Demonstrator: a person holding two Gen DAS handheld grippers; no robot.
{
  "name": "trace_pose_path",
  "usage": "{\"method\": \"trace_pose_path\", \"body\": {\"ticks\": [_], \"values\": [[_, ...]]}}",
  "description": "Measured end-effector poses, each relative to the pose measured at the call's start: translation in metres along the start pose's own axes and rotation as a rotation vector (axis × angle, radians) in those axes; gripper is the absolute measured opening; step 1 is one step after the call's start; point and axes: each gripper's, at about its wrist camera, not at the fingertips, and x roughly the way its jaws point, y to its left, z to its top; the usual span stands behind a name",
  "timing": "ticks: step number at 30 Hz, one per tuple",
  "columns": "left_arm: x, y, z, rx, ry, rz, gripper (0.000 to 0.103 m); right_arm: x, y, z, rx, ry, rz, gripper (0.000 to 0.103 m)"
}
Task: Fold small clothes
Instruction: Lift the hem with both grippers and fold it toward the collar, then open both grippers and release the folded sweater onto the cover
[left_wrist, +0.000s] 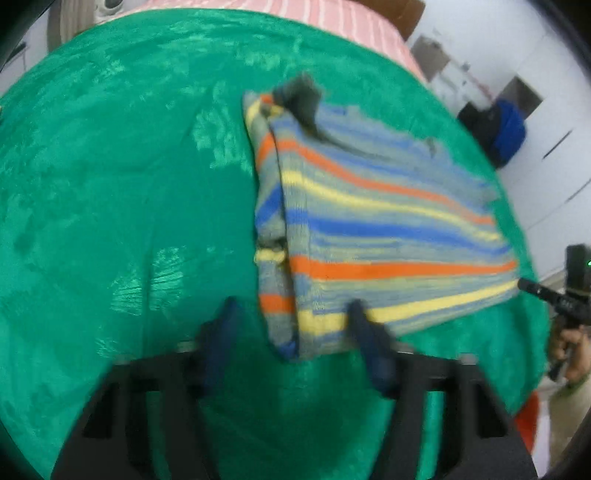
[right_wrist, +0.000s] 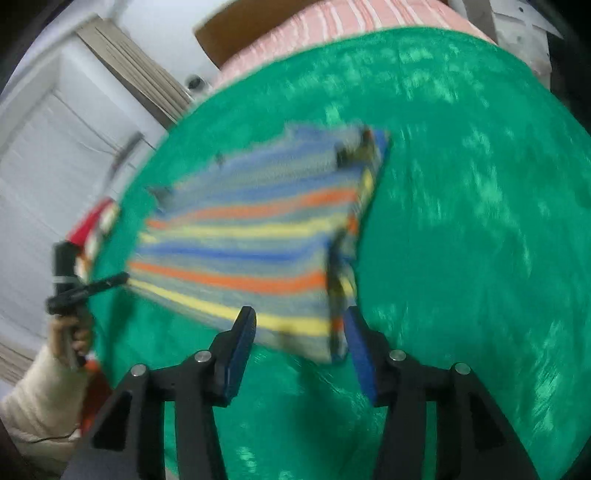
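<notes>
A folded striped knit garment (left_wrist: 373, 229), with grey, blue, orange and yellow bands, lies on the green blanket (left_wrist: 110, 184). My left gripper (left_wrist: 291, 314) is open and empty, hovering just before the garment's near left corner. In the right wrist view the same garment (right_wrist: 251, 243) lies ahead, blurred by motion. My right gripper (right_wrist: 299, 321) is open and empty, above the garment's near right corner. Each gripper shows in the other's view at the garment's far side: the right one (left_wrist: 535, 290) and the left one (right_wrist: 107, 282).
The green blanket (right_wrist: 461, 221) covers a bed with a pink striped sheet (left_wrist: 351, 22) at the far edge. White walls and cupboards (right_wrist: 48, 155) stand beyond. A blue bag (left_wrist: 506, 129) sits on the floor at the right.
</notes>
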Motion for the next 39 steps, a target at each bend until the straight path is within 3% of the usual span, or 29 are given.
{"method": "trace_pose_path", "body": {"ticks": [1, 2, 7, 9, 10, 11, 12, 13, 14, 16, 19, 23, 24, 28, 30, 32, 34, 36, 39], "values": [[0.001, -0.001, 0.000, 0.013, 0.001, 0.008, 0.011, 0.007, -0.002, -0.003, 0.012, 0.020, -0.003, 0.005], [-0.003, 0.001, -0.001, 0.009, 0.014, -0.006, 0.006, 0.014, -0.004, -0.002, 0.016, 0.052, -0.034, 0.004], [-0.004, 0.007, -0.009, 0.033, 0.037, 0.020, 0.006, 0.008, -0.004, -0.024, 0.016, 0.098, -0.116, 0.003], [-0.007, 0.009, -0.008, 0.015, 0.021, 0.011, 0.013, 0.017, -0.008, -0.022, 0.017, 0.090, -0.120, 0.004], [-0.012, 0.012, -0.008, -0.002, 0.012, 0.003, 0.021, 0.017, -0.009, -0.019, 0.017, 0.078, -0.122, 0.009], [-0.019, 0.014, -0.011, -0.018, 0.002, 0.011, 0.041, 0.014, -0.009, -0.015, 0.019, 0.074, -0.120, 0.013], [-0.032, 0.016, -0.017, -0.027, -0.035, 0.036, 0.052, 0.008, -0.007, -0.012, 0.018, 0.069, -0.136, 0.025], [-0.044, 0.017, -0.022, -0.018, -0.079, 0.063, 0.073, -0.002, -0.003, -0.010, 0.000, 0.048, -0.173, 0.032], [-0.061, 0.018, -0.030, 0.015, -0.165, 0.117, 0.087, -0.013, 0.005, -0.009, -0.030, 0.020, -0.198, 0.032], [-0.075, 0.021, -0.036, 0.048, -0.275, 0.219, 0.094, -0.037, 0.023, 0.000, -0.108, -0.026, -0.212, 0.032], [-0.065, 0.035, -0.042, 0.033, -0.356, 0.333, 0.095, -0.039, 0.054, 0.023, -0.149, 0.002, -0.113, 0.032], [-0.021, 0.053, -0.059, 0.031, -0.317, 0.405, 0.095, 0.014, 0.095, 0.068, -0.142, 0.104, -0.003, 0.032], [-0.021, 0.049, -0.062, 0.042, -0.362, 0.407, 0.095, 0.036, 0.099, 0.080, -0.126, 0.136, -0.012, 0.032], [-0.020, 0.048, -0.061, 0.054, -0.364, 0.426, 0.097, 0.122, 0.096, 0.125, -0.075, 0.272, -0.094, 0.032], [-0.019, 0.050, -0.060, 0.042, -0.363, 0.404, 0.097, 0.137, 0.092, 0.157, -0.055, 0.176, -0.124, 0.032], [-0.019, 0.051, -0.060, 0.039, -0.366, 0.396, 0.097, 0.117, 0.089, 0.190, 0.009, -0.063, -0.090, 0.032], [-0.019, 0.051, -0.059, 0.039, -0.368, 0.389, 0.098, 0.096, 0.092, 0.202, 0.031, -0.182, -0.072, 0.035], [-0.016, 0.052, -0.060, 0.036, -0.370, 0.382, 0.098, 0.086, 0.104, 0.201, 0.005, -0.158, -0.053, 0.035], [-0.016, 0.052, -0.059, 0.036, -0.372, 0.382, 0.098, 0.093, 0.133, 0.176, -0.128, 0.023, -0.073, 0.036]]}}
